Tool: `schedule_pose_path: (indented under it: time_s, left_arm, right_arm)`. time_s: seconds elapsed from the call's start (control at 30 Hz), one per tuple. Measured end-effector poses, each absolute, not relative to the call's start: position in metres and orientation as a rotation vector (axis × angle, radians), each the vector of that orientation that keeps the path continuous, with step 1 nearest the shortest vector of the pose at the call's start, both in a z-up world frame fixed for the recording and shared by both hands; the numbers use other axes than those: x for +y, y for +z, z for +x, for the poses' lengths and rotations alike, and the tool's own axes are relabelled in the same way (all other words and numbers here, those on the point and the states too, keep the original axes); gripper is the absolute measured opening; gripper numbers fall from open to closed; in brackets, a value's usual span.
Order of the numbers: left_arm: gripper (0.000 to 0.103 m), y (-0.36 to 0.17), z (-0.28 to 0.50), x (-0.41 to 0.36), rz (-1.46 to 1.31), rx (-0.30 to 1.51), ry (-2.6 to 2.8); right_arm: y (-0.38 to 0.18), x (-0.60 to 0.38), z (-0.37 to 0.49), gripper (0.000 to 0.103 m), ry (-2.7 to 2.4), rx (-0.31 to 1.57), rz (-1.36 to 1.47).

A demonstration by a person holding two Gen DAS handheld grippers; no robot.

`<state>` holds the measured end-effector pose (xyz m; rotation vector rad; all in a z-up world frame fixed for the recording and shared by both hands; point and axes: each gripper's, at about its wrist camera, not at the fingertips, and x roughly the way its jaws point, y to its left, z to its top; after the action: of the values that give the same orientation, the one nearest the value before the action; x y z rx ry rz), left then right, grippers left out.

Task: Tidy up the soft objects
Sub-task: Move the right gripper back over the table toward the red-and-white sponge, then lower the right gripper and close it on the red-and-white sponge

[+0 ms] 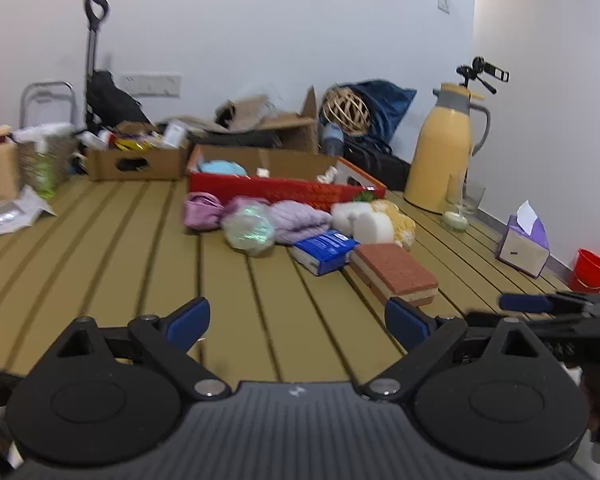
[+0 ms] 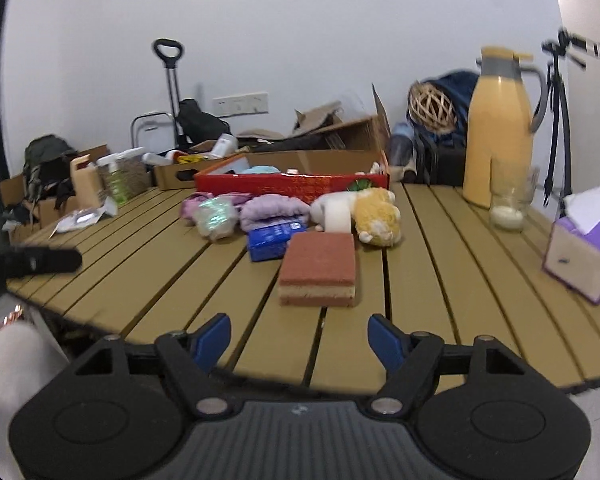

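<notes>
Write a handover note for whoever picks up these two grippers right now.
Left gripper: open, empty, over the table's near edge.
Right gripper: open, empty, facing the sponge.
Soft things lie loose on the table before the red box: sponge, blue pack, purple knit, yellow plush, white foam.
Done: a light blue item is in the box.
Left: the rest.

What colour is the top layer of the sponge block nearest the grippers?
Reddish brown, over a tan layer; the sponge block shows best in the right wrist view.
</notes>
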<state>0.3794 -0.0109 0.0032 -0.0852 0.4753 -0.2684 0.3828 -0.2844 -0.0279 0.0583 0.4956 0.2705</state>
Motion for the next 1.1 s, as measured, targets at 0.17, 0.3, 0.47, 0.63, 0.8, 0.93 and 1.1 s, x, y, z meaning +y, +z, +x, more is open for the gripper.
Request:
schedule_pose_path:
  time_s: [0.17, 0.3, 0.47, 0.63, 0.8, 0.93, 1.1]
  left_arm:
    - [0.095, -0.010, 0.420, -0.029, -0.094, 0.522, -0.305]
    - [0.093, -0.019, 0.440, -0.039, -0.077, 0.525, -0.300]
    - [0.087, -0.026, 0.462, -0.010, -0.165, 0.535, -0.147]
    - [0.069, -0.031, 0.473, 0.000, -0.263, 0.605, -0.194]
    - [0.050, -0.041, 0.483, -0.026, -0.351, 0.683, -0.372]
    - [0.049, -0.045, 0.484, -0.035, -0.323, 0.700, -0.362]
    - [0.046, -0.039, 0.476, -0.010, -0.357, 0.687, -0.269]
  right_arm:
    - [-0.037, -0.289, 0.451, 0.049, 0.150, 0.517, 0.004]
    - [-0.052, -0.290, 0.488, 0.037, 0.073, 0.532, -0.054]
    - [-0.046, -0.258, 0.470, 0.020, 0.636, 0.582, 0.094]
    - [-0.037, -0.277, 0.491, 0.027, 0.474, 0.535, 0.171]
    - [-0.045, -0.285, 0.538, 0.027, 0.483, 0.553, 0.235]
    - [-0.055, -0.280, 0.557, 0.027, 0.476, 0.605, 0.293]
    - [-0.047, -0.284, 0.511, 0.027, 0.574, 0.676, 0.385]
